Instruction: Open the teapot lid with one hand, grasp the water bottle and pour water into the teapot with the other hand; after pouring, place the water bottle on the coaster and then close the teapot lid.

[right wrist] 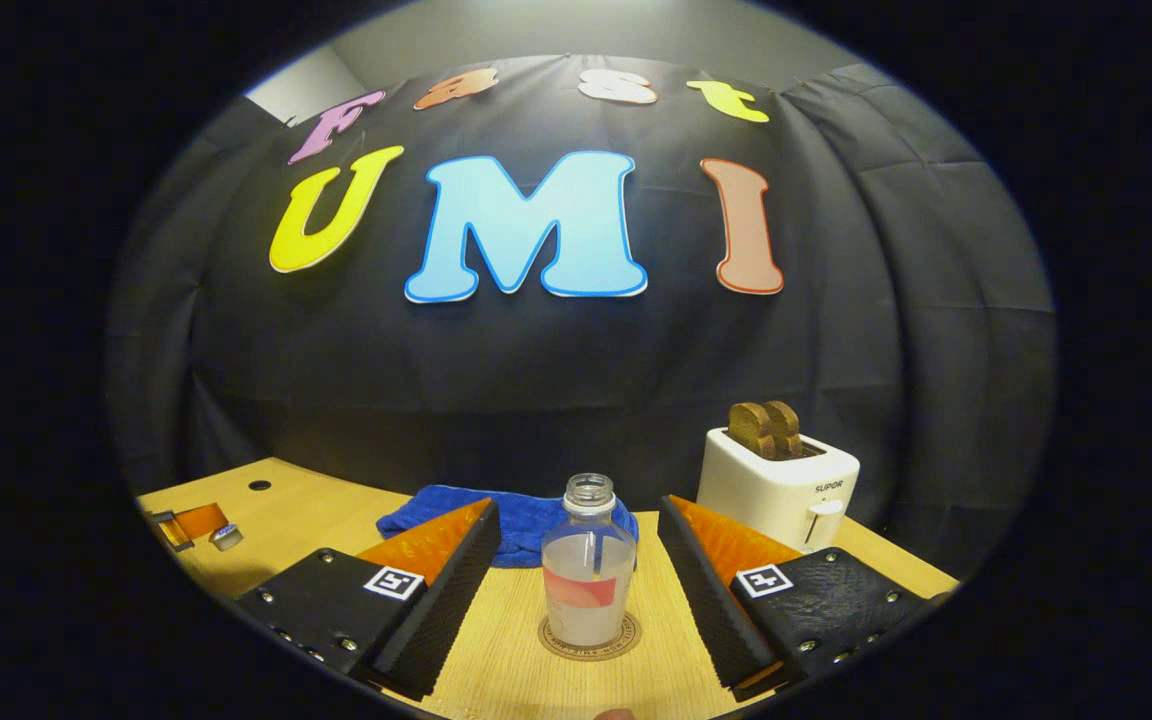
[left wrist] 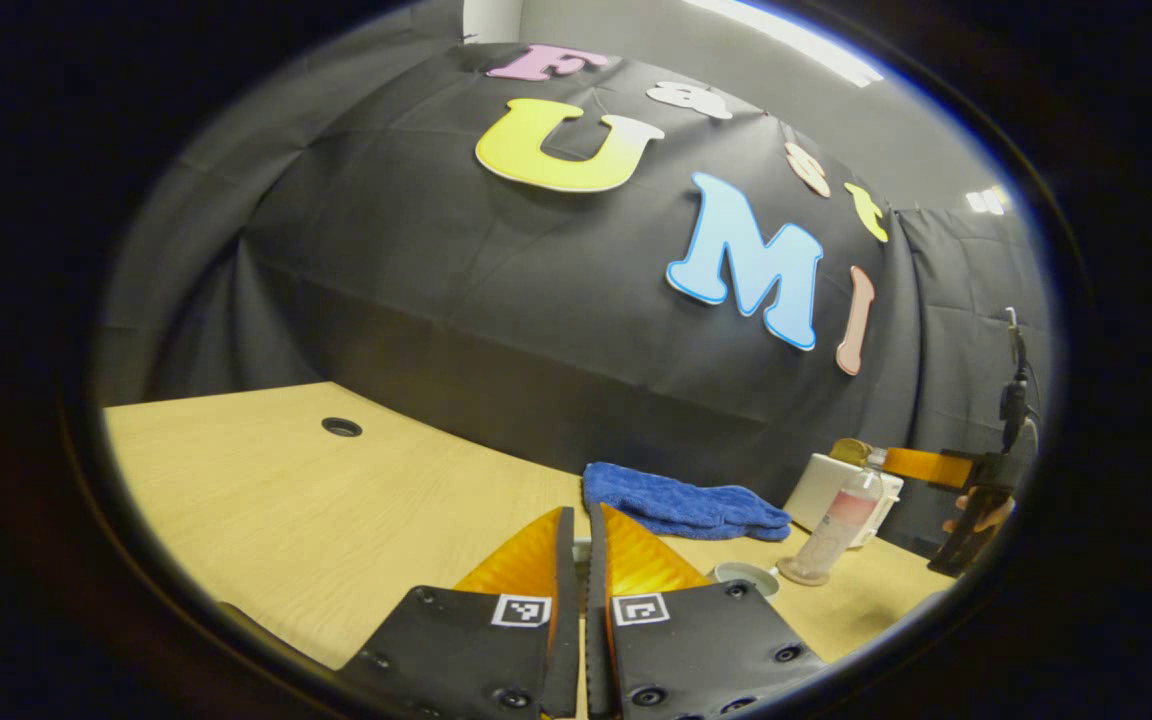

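1. In the left gripper view, the wooden table (left wrist: 286, 500) spreads out on the left, with a round cable hole (left wrist: 341, 427) in it.
2. The left gripper (left wrist: 581, 530) sits at bottom centre, its jaws together with a small pale thing pinched between the tips; I cannot tell what it is.
3. Beyond it lies a blue towel (left wrist: 681, 505), and just right of the fingers a small round white object (left wrist: 748, 575) rests on the table.
4. Further right the water bottle (left wrist: 836, 530) stands upright on the coaster (left wrist: 804, 575), before a white toaster (left wrist: 816, 490), with the right gripper (left wrist: 921, 466) near its neck.
5. In the right gripper view, the right gripper (right wrist: 581, 530) has its jaws wide apart either side of the uncapped bottle (right wrist: 588, 570), touching neither side.
6. The bottle stands on the coaster (right wrist: 589, 640); the toaster (right wrist: 776, 490) with toast stands to the right.
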{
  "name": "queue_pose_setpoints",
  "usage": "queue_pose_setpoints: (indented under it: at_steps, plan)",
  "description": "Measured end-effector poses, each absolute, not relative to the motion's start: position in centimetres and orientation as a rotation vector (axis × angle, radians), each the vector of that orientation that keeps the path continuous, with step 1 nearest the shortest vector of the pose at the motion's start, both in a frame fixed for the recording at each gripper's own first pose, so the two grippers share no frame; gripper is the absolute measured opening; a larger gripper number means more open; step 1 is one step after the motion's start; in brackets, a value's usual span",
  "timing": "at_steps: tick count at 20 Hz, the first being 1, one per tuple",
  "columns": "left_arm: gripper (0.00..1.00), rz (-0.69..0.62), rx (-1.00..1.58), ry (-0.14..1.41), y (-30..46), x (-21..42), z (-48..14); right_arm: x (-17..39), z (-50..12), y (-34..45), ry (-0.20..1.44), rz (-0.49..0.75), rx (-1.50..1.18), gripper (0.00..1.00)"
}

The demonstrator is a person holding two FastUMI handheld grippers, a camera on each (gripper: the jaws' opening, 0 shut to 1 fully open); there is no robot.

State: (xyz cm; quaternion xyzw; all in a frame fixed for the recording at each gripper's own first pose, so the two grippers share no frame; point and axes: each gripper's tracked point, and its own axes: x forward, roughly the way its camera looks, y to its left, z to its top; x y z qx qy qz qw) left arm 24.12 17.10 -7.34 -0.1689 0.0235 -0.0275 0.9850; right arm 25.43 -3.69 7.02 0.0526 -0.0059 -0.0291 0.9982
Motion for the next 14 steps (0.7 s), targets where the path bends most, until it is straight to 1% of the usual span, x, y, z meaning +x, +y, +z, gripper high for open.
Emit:
queue_pose_setpoints:
  at_steps: [2, 3, 4, 5, 7, 8, 9, 10, 11, 14]
  plan:
    - [0.12, -0.056, -0.340, 0.048, 17.1, 24.0, -7.3, 23.9, 6.9, -4.0, -0.006, -0.067, 0.118, 0.98]
    - [0.09, -0.056, -0.340, 0.047, 17.2, 24.1, -7.3, 23.1, 7.0, -4.2, -0.005, -0.071, 0.117, 0.98]
    - [0.08, -0.056, -0.340, 0.048, 17.1, 24.1, -7.3, 22.4, 6.9, -4.4, -0.004, -0.077, 0.116, 0.98]
    - [0.12, -0.057, -0.340, 0.048, 17.1, 24.0, -7.3, 21.7, 6.9, -4.5, -0.002, -0.081, 0.111, 0.98]
    - [0.12, -0.058, -0.340, 0.048, 17.1, 24.0, -7.2, 20.0, 6.5, -4.5, 0.000, -0.077, 0.110, 0.98]
    - [0.09, -0.060, -0.340, 0.048, 17.1, 24.0, -7.3, 19.3, 6.2, -4.5, 0.000, -0.078, 0.104, 0.98]
    - [0.12, -0.060, -0.340, 0.048, 17.1, 24.0, -7.2, 18.4, 5.8, -4.5, 0.003, -0.083, 0.097, 0.98]
    - [0.09, -0.061, -0.340, 0.048, 17.0, 24.1, -7.3, 17.6, 5.3, -4.4, 0.006, -0.086, 0.090, 0.98]
    - [0.12, -0.062, -0.340, 0.048, 17.1, 24.1, -7.3, 16.8, 4.9, -4.2, 0.007, -0.086, 0.085, 0.98]
    - [0.12, -0.063, -0.339, 0.048, 17.1, 24.1, -7.3, 14.9, 4.1, -3.7, -0.003, -0.093, 0.058, 0.98]
